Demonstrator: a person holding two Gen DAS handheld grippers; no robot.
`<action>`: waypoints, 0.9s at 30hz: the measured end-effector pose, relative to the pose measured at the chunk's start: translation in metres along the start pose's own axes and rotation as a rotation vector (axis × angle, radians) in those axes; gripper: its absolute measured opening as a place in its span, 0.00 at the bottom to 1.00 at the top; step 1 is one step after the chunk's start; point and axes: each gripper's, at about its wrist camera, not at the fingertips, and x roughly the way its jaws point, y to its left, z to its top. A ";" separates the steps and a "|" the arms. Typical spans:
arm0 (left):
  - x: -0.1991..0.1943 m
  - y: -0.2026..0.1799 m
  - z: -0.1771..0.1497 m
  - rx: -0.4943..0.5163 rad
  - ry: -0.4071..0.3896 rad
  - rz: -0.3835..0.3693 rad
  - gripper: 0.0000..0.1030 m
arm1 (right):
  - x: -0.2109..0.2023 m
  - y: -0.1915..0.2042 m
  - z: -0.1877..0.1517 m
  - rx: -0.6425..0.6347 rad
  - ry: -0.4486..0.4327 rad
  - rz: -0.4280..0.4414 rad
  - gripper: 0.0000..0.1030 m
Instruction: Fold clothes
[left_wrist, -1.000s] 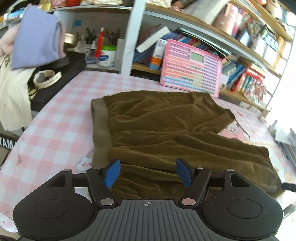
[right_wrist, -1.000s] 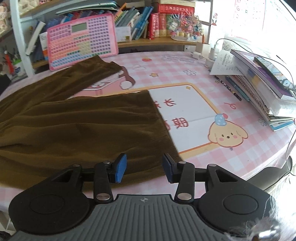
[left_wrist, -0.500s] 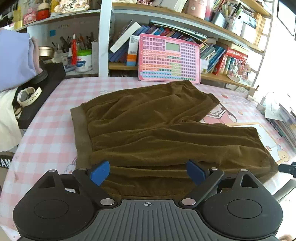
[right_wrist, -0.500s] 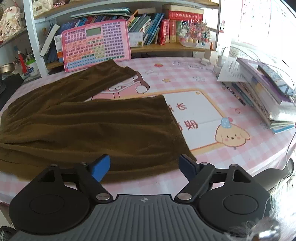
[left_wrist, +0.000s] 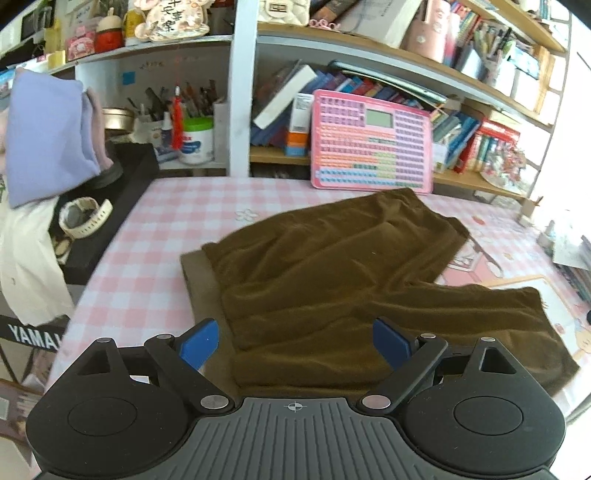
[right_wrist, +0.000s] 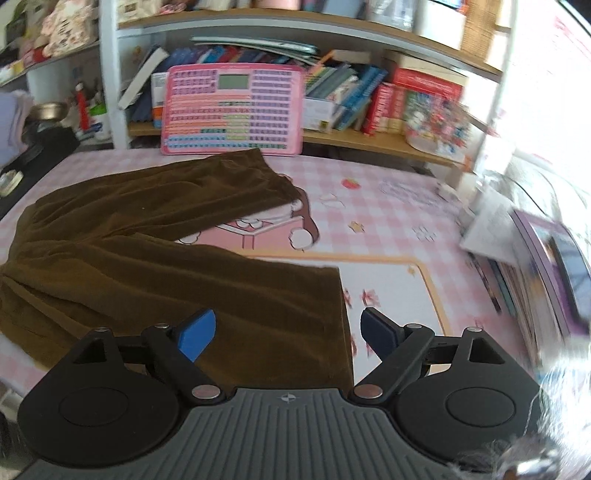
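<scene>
A pair of brown corduroy trousers lies flat on the pink checked table, waistband to the left, the two legs spread apart to the right. My left gripper hovers open over the near edge of the waist end, with nothing between its blue pads. In the right wrist view the trousers fill the left half. My right gripper hangs above the near leg's hem corner. Its jaws are opening and hold nothing; the cloth lies below them.
A pink toy keyboard leans on the bookshelf behind the table. At the left stands a black instrument with a watch and a lilac cloth on it. Stacked books line the right edge.
Both grippers have opened wide and lifted away from the trousers' near edge. The trousers stay flat on the table where they were.
</scene>
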 end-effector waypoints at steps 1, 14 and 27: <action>0.003 0.001 0.003 0.001 0.001 0.013 0.90 | 0.006 -0.002 0.006 -0.022 0.001 0.014 0.83; 0.051 0.010 0.069 0.080 0.004 0.165 0.90 | 0.132 -0.041 0.152 -0.348 -0.031 0.252 0.83; 0.117 0.023 0.095 0.125 0.075 0.211 0.89 | 0.297 -0.032 0.253 -0.455 0.082 0.399 0.45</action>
